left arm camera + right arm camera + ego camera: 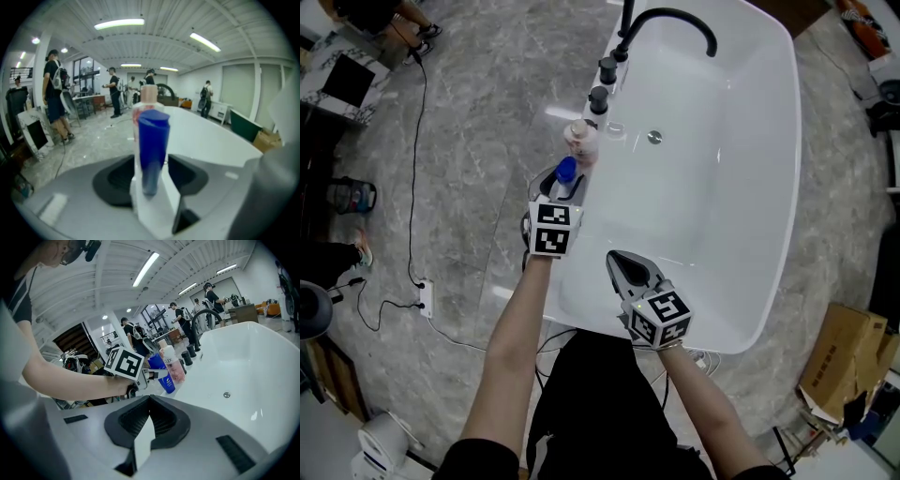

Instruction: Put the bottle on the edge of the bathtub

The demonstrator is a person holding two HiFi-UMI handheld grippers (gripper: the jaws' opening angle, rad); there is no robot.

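head view: the blue plastic bottle (566, 172) stands on the rim of the white bathtub (773, 187), beside a pink bottle (581, 141). the left gripper (565, 189) has its jaws spread around it, seemingly released; the right gripper (623, 267) is closed, empty. only withdrawing remains.

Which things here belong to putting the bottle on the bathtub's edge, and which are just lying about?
In the job: blue bottle, bathtub, left gripper.
Lying about: pink bottle, black faucet, knobs, cardboard box, power strip.
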